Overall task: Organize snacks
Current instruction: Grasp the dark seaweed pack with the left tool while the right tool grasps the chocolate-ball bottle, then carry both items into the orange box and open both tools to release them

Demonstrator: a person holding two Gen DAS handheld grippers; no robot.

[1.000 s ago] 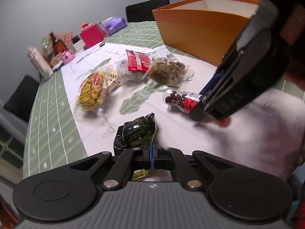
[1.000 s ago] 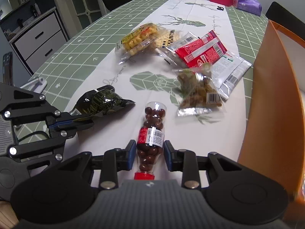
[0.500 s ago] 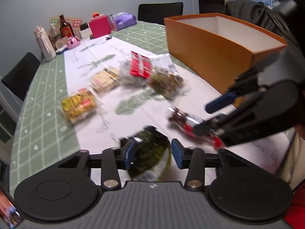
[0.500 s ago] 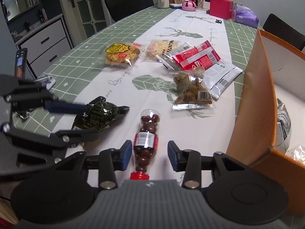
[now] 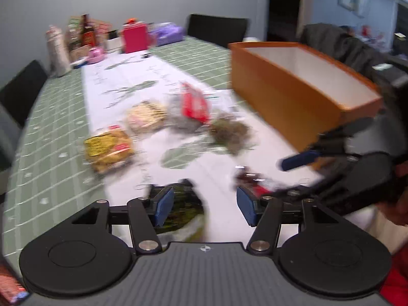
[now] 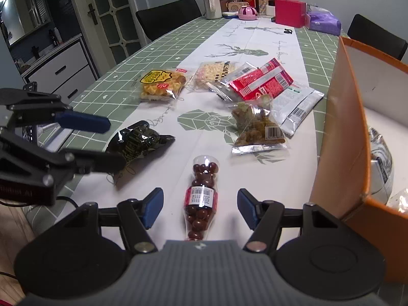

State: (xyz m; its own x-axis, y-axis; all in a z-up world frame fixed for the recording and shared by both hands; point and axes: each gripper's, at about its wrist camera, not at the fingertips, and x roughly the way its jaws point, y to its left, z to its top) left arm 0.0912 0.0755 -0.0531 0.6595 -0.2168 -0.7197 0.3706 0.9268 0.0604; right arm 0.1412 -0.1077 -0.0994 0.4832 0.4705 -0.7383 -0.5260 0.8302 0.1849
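Left wrist view, blurred: the left tongs (image 5: pixel 205 205) stand wide, jaws having just been opening, with the dark green packet (image 5: pixel 182 210) lying loose on the tabletop (image 5: pixel 51 117) against the left pad, unpinched; the orange box (image 5: pixel 288 97) stands to the right. Right wrist view: the right tongs (image 6: pixel 199 207) also stand wide, having just been opening, and the clear bottle of chocolate balls (image 6: pixel 202 193) lies flat between the pads, touching neither. Yellow snack bag (image 6: pixel 162 84), red packet (image 6: pixel 260 81) and the remaining snack bags lie farther along the white runner (image 6: pixel 255 40), outside the box.
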